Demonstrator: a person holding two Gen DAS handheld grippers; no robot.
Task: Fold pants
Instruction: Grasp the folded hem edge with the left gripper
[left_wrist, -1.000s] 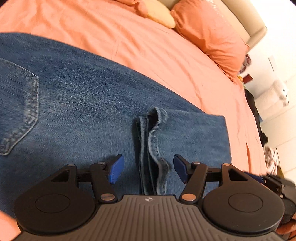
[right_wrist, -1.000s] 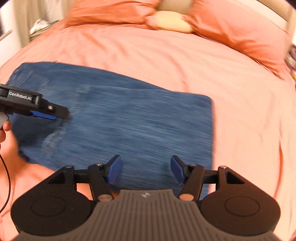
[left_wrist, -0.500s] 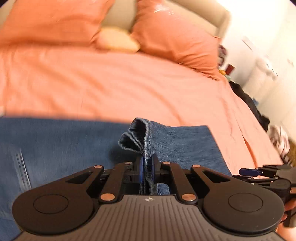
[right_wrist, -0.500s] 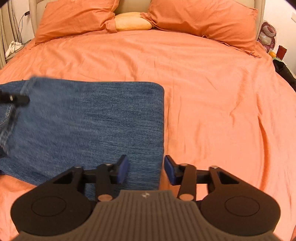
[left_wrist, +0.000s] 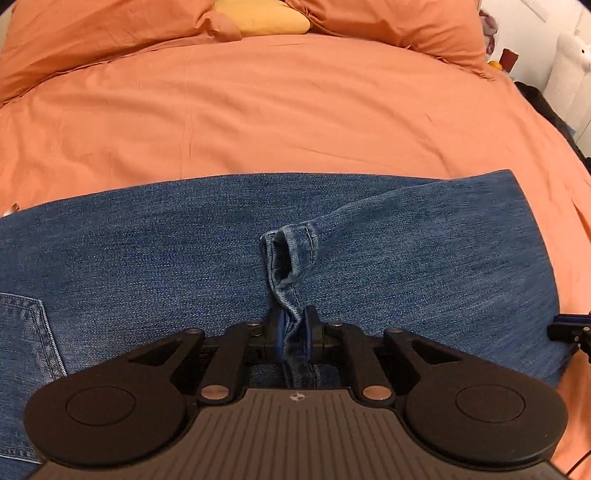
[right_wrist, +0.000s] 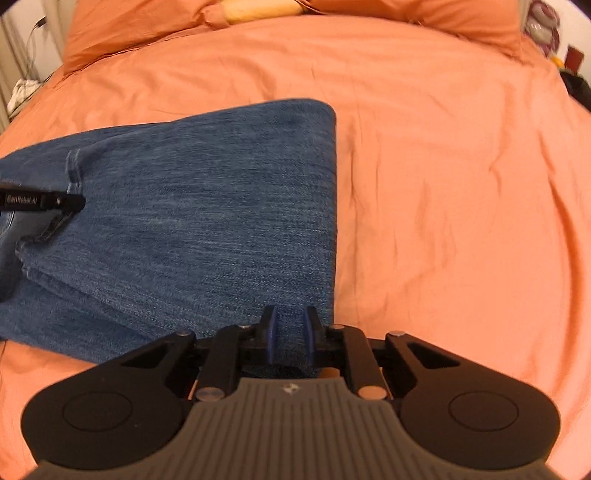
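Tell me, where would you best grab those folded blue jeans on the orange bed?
Grip the blue denim jeans at the near edge, coming from above: the bunched leg hems and the folded corner stand proud there, where both tongs already pinch.

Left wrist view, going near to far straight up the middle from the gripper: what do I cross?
left gripper pinching the hem → flat jeans → orange bedspread → yellow pillow.

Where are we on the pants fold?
Done: the jeans lie on the orange bedspread, already doubled over, with the leg hem lying on top. In hand: the left hand-held gripper pinches that hem; the right hand-held gripper, jaws just closing, clamps the near fold corner. Left: carrying that end across for the next fold.
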